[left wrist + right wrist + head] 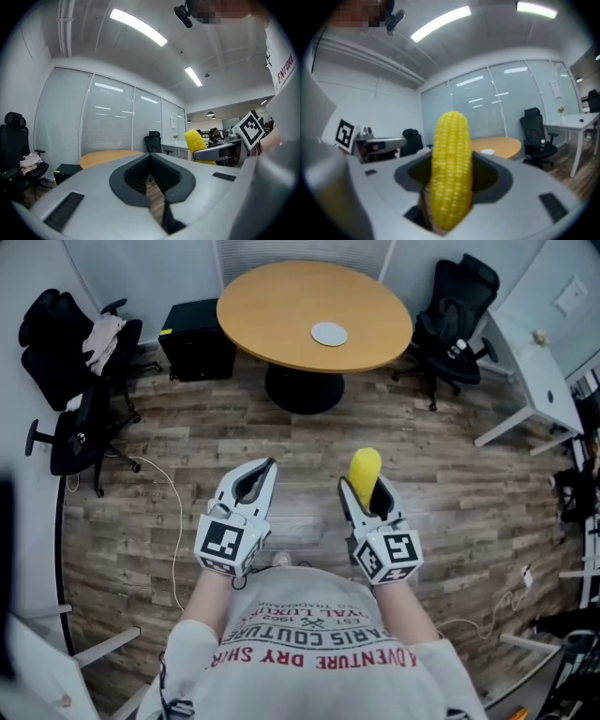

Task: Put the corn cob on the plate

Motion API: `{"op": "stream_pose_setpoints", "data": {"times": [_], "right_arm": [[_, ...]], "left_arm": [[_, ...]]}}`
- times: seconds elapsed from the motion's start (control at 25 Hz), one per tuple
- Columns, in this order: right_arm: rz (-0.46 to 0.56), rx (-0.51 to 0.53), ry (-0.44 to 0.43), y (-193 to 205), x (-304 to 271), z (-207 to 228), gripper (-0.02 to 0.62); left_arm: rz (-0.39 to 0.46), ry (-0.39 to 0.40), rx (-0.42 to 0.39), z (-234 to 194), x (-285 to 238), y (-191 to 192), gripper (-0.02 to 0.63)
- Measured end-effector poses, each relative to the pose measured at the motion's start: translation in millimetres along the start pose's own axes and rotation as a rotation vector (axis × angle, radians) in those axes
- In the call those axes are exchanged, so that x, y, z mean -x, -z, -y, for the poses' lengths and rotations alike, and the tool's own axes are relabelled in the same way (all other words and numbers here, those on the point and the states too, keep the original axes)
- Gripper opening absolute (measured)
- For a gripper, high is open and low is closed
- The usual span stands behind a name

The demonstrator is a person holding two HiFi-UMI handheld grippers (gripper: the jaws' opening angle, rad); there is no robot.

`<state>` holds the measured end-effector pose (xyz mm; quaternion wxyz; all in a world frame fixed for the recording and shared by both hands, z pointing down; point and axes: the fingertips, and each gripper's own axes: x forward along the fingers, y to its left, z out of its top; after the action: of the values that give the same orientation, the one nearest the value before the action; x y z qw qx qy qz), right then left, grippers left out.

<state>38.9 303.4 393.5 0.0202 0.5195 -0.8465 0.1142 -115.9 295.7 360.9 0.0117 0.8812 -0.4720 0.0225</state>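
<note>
A yellow corn cob (365, 468) stands upright between the jaws of my right gripper (367, 493), which is shut on it; in the right gripper view the corn cob (450, 168) fills the middle. My left gripper (255, 482) is shut with nothing in it, level with the right one and to its left. From the left gripper view the corn cob (196, 140) shows at the right. The small pale plate (329, 334) lies on the round wooden table (281, 306), well ahead of both grippers; the plate (487, 151) is also seen far off in the right gripper view.
Black office chairs stand at the left (70, 381) and at the right (455, 315) of the table. A black box (195, 338) sits on the floor by the table's left. A white desk (539, 381) stands at the right. A cable (173, 521) trails over the wooden floor.
</note>
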Motion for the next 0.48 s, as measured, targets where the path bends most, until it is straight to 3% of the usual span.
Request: {"op": "stream_pose_setpoints", "data": {"times": [0.48], "right_arm": [[-0.031,-0.017,-0.023,-2,-86,6,0.264]], "left_arm": [[-0.034,-0.038,0.019,-70,-35,17,0.033]]}}
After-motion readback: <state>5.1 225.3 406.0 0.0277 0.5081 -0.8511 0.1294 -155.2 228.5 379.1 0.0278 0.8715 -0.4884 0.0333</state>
